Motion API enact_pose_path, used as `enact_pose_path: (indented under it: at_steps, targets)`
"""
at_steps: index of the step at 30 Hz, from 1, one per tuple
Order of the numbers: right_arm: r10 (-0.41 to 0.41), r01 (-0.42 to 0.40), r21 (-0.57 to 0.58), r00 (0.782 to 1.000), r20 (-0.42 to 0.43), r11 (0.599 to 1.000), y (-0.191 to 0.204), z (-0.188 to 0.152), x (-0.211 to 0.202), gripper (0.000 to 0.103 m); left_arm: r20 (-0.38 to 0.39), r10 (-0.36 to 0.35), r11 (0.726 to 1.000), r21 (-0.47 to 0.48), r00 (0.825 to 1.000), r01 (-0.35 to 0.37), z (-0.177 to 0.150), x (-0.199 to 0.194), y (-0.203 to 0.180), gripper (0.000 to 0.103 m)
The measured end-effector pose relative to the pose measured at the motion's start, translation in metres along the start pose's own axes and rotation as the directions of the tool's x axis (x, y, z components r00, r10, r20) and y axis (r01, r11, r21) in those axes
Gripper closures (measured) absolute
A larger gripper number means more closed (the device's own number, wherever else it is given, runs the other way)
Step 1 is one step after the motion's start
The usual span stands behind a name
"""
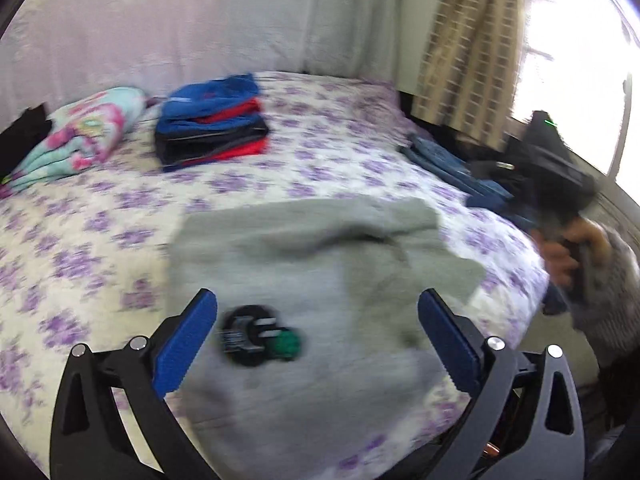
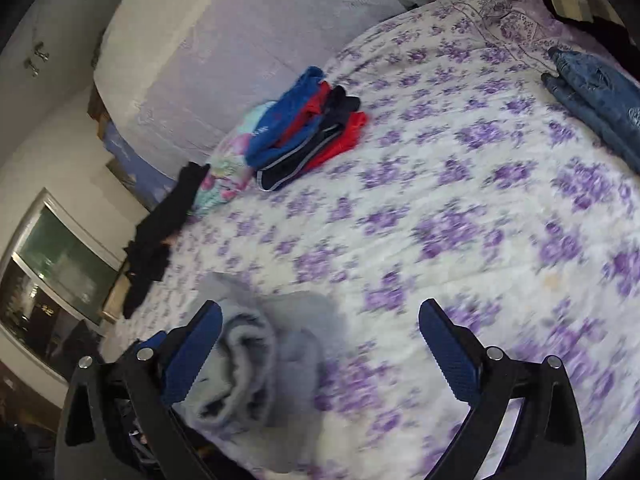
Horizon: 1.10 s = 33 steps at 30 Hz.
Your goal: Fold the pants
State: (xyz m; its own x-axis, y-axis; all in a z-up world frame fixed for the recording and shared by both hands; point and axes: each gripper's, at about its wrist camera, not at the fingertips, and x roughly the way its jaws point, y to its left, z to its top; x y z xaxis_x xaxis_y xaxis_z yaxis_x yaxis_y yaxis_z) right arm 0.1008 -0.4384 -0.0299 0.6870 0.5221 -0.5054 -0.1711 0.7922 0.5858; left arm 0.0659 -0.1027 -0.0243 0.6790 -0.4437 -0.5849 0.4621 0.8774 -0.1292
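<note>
Since the grey pants (image 1: 320, 280) lie bunched on the near part of the bed (image 1: 100, 208), directly ahead of and below the left gripper (image 1: 318, 340), left is the nearer hand; its jaws are spread wide, holding nothing. A dark round print (image 1: 256, 336) sits on the cloth between its fingers. The garment's long axis looks roughly near-to-far, blurred. Far left: a pastel blanket (image 1: 88, 128), then a folded stack of blue, red and dark clothes (image 1: 212, 120). Far right: folded jeans (image 1: 444, 160). The right gripper (image 2: 320, 356) is also wide open, empty, with the pants' rolled edge (image 2: 248, 360) just beside its left finger. No containers visible. Likely next: left pinches an edge.
</note>
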Motion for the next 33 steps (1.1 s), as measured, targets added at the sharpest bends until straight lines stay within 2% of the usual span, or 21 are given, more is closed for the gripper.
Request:
enact_pose_path:
  at_steps: [3, 6, 8, 10, 11, 12, 13, 15, 17, 19, 21, 25, 27, 30, 33]
  targets:
    - [0.132, -0.131, -0.026, 0.99, 0.048, 0.991, 0.043, -0.025, -0.002, 0.004, -0.014, 0.096, 0.992, -0.084, 0.995, -0.097, -0.001, -0.004, 0.03, 0.004]
    - [0.308, -0.308, -0.007, 0.951, 0.014, 0.951, 0.078, -0.036, 0.015, 0.004, -0.062, 0.156, 0.975, -0.153, 0.986, -0.164, -0.006, 0.002, 0.054, 0.004]
    - [0.364, -0.364, -0.001, 0.931, -0.028, 0.931, 0.096, -0.037, 0.034, 0.004, -0.088, 0.156, 0.968, -0.184, 0.984, -0.17, -0.011, 0.004, 0.064, 0.004]
    - [0.32, -0.32, 0.004, 0.946, -0.044, 0.947, 0.097, -0.038, 0.052, 0.004, -0.125, 0.141, 0.964, -0.207, 0.982, -0.165, -0.017, 0.01, 0.071, 0.004]
    - [0.255, -0.254, 0.024, 0.965, -0.067, 0.967, 0.087, -0.039, 0.065, 0.004, -0.136, 0.134, 0.964, -0.212, 0.982, -0.161, -0.02, 0.012, 0.074, 0.004]
    - [0.211, -0.207, 0.049, 0.974, -0.079, 0.977, 0.074, -0.042, 0.075, 0.004, -0.143, 0.128, 0.964, -0.213, 0.981, -0.157, -0.023, 0.015, 0.076, 0.004]
    - [0.199, -0.194, 0.071, 0.977, -0.075, 0.978, 0.062, -0.047, 0.081, 0.007, -0.142, 0.115, 0.964, -0.221, 0.983, -0.145, -0.027, 0.017, 0.078, 0.004]
    - [0.21, -0.205, 0.096, 0.976, -0.049, 0.974, 0.053, -0.05, 0.075, 0.017, -0.142, 0.084, 0.957, -0.264, 0.986, -0.119, -0.03, 0.019, 0.084, 0.004]
    - [0.215, -0.211, 0.102, 0.976, -0.029, 0.972, 0.064, -0.047, 0.059, 0.016, -0.149, 0.059, 0.952, -0.291, 0.987, -0.1, -0.03, 0.021, 0.088, 0.004]
    - [0.225, -0.226, 0.047, 0.974, 0.02, 0.973, 0.077, -0.044, 0.035, 0.009, -0.136, 0.049, 0.947, -0.309, 0.989, -0.09, -0.028, 0.017, 0.091, 0.005]
    - [0.173, -0.173, 0.001, 0.984, 0.035, 0.985, 0.075, -0.045, 0.018, 0.003, -0.124, 0.042, 0.947, -0.312, 0.991, -0.079, -0.027, 0.012, 0.092, 0.005]
    - [0.134, -0.131, 0.163, 0.991, -0.005, 0.978, 0.025, -0.066, 0.022, 0.003, -0.134, -0.01, 0.944, -0.327, 0.991, -0.035, -0.03, 0.014, 0.089, 0.005]
    - [0.147, -0.136, 0.232, 0.989, -0.029, 0.963, 0.007, -0.078, 0.032, 0.003, -0.149, -0.035, 0.944, -0.329, 0.988, -0.016, -0.033, 0.019, 0.086, 0.005]
    - [0.196, -0.182, 0.278, 0.98, -0.025, 0.943, -0.002, -0.087, 0.041, 0.003, -0.169, -0.056, 0.947, -0.32, 0.984, -0.001, -0.035, 0.026, 0.078, 0.005]
    - [0.225, -0.205, 0.292, 0.974, -0.037, 0.934, -0.004, -0.092, 0.05, 0.003, -0.175, -0.113, 0.939, -0.342, 0.978, 0.047, -0.036, 0.034, 0.075, 0.005]
